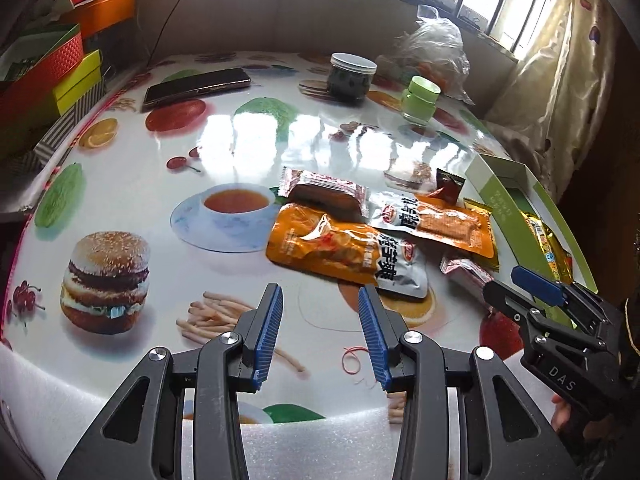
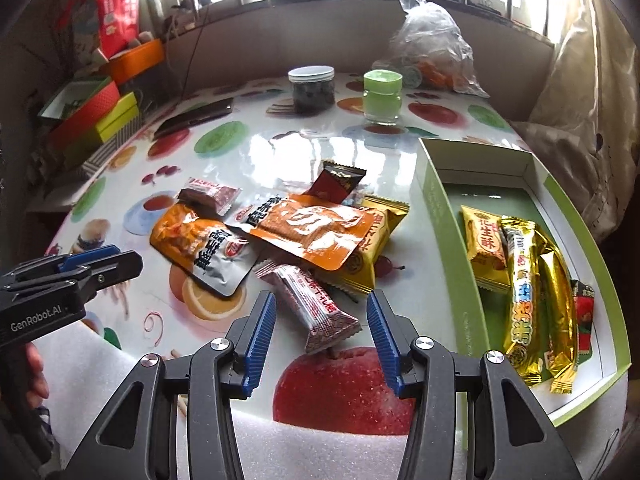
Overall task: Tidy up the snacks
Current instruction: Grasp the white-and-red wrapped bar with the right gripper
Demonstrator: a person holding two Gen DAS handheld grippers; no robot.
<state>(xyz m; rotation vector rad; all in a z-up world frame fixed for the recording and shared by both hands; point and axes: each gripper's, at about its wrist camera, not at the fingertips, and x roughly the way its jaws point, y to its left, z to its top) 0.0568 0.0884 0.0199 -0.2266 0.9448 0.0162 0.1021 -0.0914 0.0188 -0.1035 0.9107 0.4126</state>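
Note:
A pile of snack packets lies mid-table: two orange-and-silver pouches point(image 2: 200, 248) point(image 2: 308, 228), a yellow packet point(image 2: 372, 256), a dark red bar point(image 2: 312, 304), a brown bar point(image 2: 212, 196) and a small dark sachet point(image 2: 336, 184). A green-and-white box point(image 2: 436, 208) at the right holds several gold and yellow snacks point(image 2: 524, 288). My right gripper point(image 2: 320, 328) is open and empty, its jaws either side of the dark red bar's near end. My left gripper point(image 1: 320, 328) is open and empty, just short of the near orange pouch point(image 1: 340, 252).
At the back stand a dark jar with a white lid point(image 2: 311, 90), a green jar point(image 2: 382, 98), a phone point(image 1: 196, 86) and a plastic bag point(image 2: 436, 52). Stacked orange and green boxes point(image 2: 92, 116) sit at the left edge. A red rubber band point(image 1: 354, 358) lies near the front.

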